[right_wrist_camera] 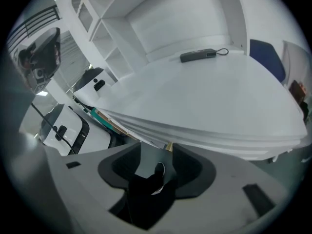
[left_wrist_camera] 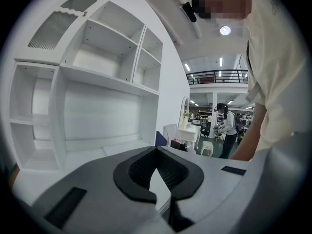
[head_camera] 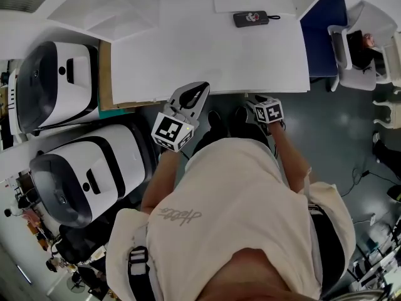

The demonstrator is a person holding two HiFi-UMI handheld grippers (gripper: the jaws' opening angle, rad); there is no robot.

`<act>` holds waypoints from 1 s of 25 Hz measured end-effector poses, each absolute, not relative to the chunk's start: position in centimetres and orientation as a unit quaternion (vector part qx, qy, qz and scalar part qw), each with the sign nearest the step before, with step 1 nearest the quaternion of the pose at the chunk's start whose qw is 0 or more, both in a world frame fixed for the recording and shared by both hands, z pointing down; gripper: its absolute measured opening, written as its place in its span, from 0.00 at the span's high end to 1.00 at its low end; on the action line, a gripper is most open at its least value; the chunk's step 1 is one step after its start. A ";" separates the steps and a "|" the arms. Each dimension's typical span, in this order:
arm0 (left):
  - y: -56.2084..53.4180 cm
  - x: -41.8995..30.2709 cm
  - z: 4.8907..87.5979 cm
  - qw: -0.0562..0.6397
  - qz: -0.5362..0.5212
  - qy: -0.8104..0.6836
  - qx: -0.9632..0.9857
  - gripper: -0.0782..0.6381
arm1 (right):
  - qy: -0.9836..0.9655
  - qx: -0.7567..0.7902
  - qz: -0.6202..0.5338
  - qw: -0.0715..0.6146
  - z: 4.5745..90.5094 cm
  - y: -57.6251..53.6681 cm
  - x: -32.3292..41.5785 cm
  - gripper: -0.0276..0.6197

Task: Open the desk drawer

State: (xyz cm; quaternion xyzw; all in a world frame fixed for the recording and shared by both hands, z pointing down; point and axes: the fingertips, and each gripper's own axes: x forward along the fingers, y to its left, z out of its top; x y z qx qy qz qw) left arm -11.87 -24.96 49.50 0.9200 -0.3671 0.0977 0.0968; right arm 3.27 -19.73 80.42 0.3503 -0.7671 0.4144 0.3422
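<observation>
Under the front lip of the wide white wooden counter (head_camera: pixel 207 49) is where the desk drawer should be, and that is where you are reaching. From above the counter top hides the drawer. You are at the first step: getting to it. I think it is not open yet, since nothing sticks out past the lip.

Your right gripper (right_wrist_camera: pixel 155 149) tips down at the counter's front lip. Its jaws are wide apart and empty. Past the tips, a pale grey panel (right_wrist_camera: pixel 145 161) hangs just below the lip. That may be the drawer's front, but I can't be sure. No handle or knob shows clearly. Lower down there is only a dark shape (right_wrist_camera: pixel 146 194), maybe your own shoe.

Your left gripper (left_wrist_camera: pixel 156 152) sits higher, at the counter's edge, looking across the top toward the white open shelves (left_wrist_camera: pixel 97 82). Its jaws are pressed together with nothing in them. It has no job right now.

Next, I think you need to bring the right jaws in until the drawer's handle or bottom edge sits between them. Then squeeze and pull straight back toward yourself. You stand close, so leave room for the drawer to slide out. The flat black remote with a loop cord (head_camera: pixel 254 19) lies far back on the counter, well apart from both grippers.
</observation>
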 end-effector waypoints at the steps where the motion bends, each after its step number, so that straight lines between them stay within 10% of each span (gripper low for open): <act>1: -25.0 -12.1 49.6 0.099 0.098 -0.371 0.918 0.89 | -0.760 0.350 0.424 0.347 81.1 -19.7 3.3 0.64; 25: -24.9 -18.3 52.1 0.143 0.098 -0.449 0.877 0.89 | -0.640 0.419 0.521 0.379 90.2 -21.6 1.2 0.72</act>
